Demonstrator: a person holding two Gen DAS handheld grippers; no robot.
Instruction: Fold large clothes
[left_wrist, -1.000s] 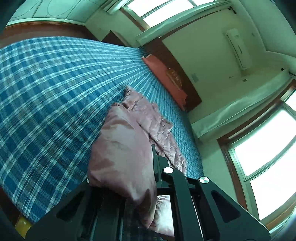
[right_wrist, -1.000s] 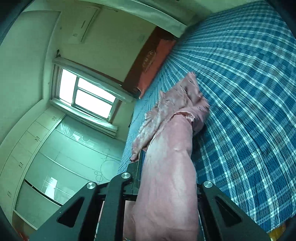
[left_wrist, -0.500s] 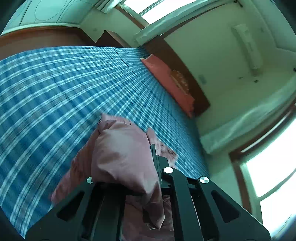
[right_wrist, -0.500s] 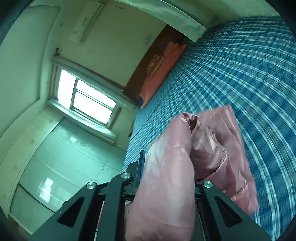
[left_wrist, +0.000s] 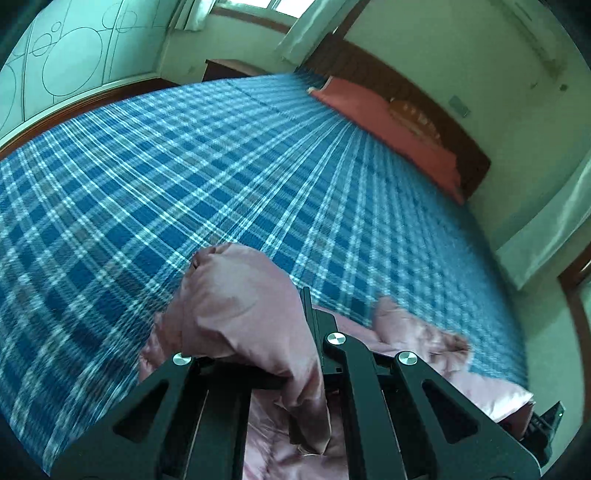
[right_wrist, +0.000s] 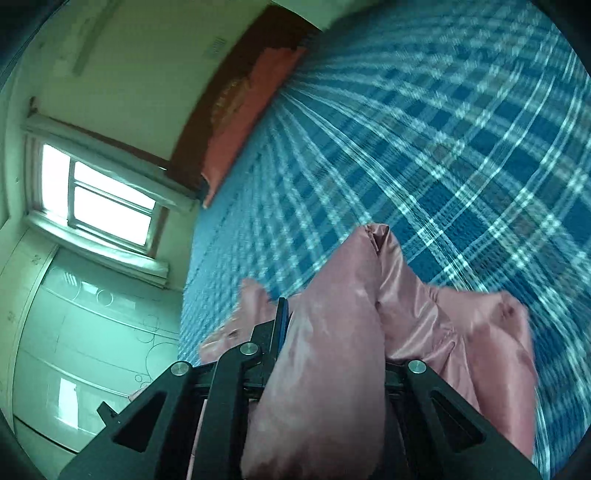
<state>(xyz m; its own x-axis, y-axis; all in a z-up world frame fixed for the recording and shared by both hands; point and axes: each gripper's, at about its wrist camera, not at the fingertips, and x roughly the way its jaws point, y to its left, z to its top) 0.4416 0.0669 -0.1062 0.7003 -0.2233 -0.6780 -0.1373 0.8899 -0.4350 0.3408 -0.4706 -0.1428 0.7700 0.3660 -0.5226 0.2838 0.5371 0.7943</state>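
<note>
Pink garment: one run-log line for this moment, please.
left gripper shut on pink garment | right gripper shut on it | above plaid bed

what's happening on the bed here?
A person is working a pink padded garment with a handheld gripper in each hand, over a bed with a blue plaid cover. The left gripper is shut on a bunched fold of the garment, and the right gripper is shut on another puffy section. The rest of the garment trails crumpled below and beside them. Both views are motion-blurred, so this is mid-move; no tidy fold shows yet. An orange-red pillow lies at the headboard.
</note>
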